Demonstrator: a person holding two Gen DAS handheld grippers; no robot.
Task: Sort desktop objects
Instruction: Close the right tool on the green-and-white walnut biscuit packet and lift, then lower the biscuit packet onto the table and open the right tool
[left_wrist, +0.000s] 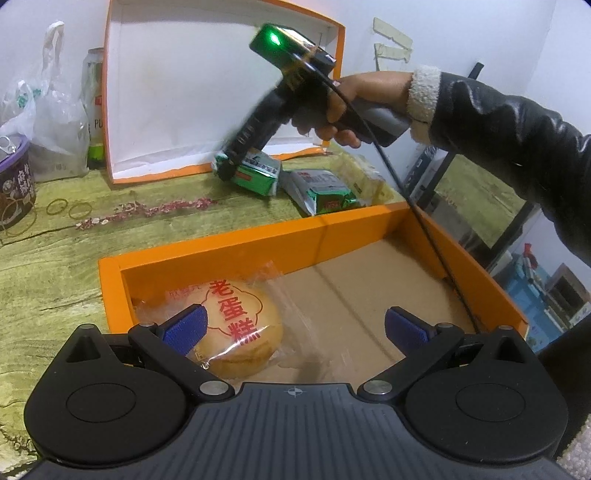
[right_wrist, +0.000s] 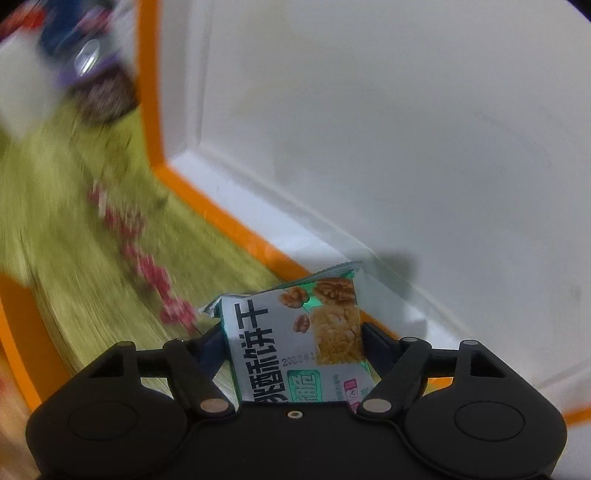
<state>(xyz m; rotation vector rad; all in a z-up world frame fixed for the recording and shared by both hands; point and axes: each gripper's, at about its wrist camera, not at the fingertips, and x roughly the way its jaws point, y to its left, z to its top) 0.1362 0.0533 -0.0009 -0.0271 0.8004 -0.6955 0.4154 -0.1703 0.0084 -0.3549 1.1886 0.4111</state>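
While gripped, biscuit packet (right_wrist: 295, 343) fills right fingers (right_wrist: 373, 339).

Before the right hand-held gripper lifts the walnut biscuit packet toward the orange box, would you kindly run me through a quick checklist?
1. Walnut biscuit packet sits between the fingers of the right hand-held gripper: ok.
2. Both pads pressing firmly on it: cannot tell; the jaws stand at its sides, contact is hidden.
3. Orange box has free floor beside the egg cake: ok.
4. Left hand-held gripper is open and holds nothing, but hangs over the box: not ok for a clear drop.
5. Cable from the right gripper hangs across the box corner: not ok.
6. Second green packet lies clear beside the first: ok.
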